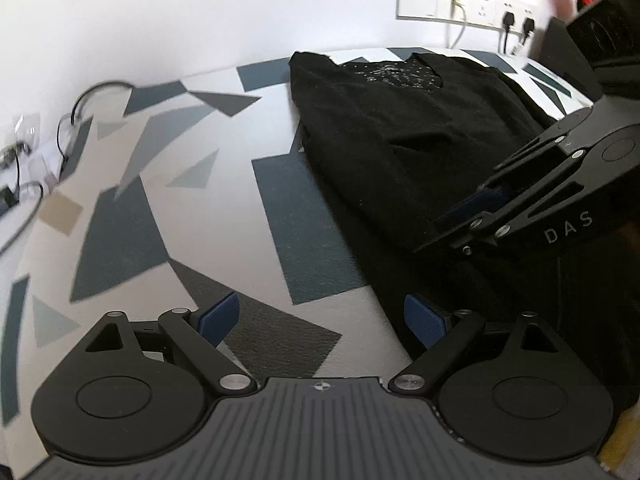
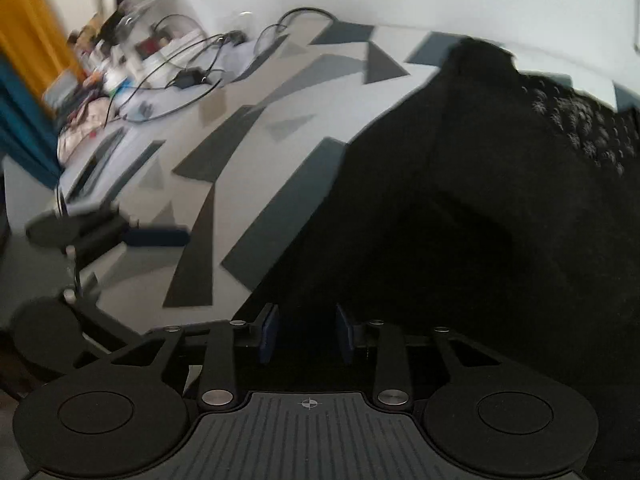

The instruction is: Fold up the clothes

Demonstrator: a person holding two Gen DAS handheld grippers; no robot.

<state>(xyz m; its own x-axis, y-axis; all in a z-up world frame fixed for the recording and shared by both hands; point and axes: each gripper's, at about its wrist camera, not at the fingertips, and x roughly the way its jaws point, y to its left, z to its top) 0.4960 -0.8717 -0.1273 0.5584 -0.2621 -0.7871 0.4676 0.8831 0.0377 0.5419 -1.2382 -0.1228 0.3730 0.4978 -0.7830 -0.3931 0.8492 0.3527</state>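
A black garment (image 1: pixel 380 128) with a speckled lace panel (image 1: pixel 392 74) near its top lies partly folded on the right side of the table. In the right wrist view the garment (image 2: pixel 480 200) fills the right half. My left gripper (image 1: pixel 320 316) is open wide above the patterned cloth, its right pad at the garment's left edge and nothing between the pads. It shows blurred at the far left of the right wrist view (image 2: pixel 132 236). My right gripper (image 2: pixel 306 328) hovers over the garment's near edge, its blue pads a narrow gap apart with no cloth visibly pinched. From the left wrist view the right gripper (image 1: pixel 440 228) sits low over the fabric.
The table wears a white cloth (image 1: pixel 224 200) with grey and blue angular patches. Cables (image 1: pixel 24 184) and small devices lie at its far left end, with clutter (image 2: pixel 120 60) beyond. Wall sockets (image 1: pixel 468 0) with plugs sit behind the garment. An orange curtain (image 2: pixel 28 20) hangs at the left.
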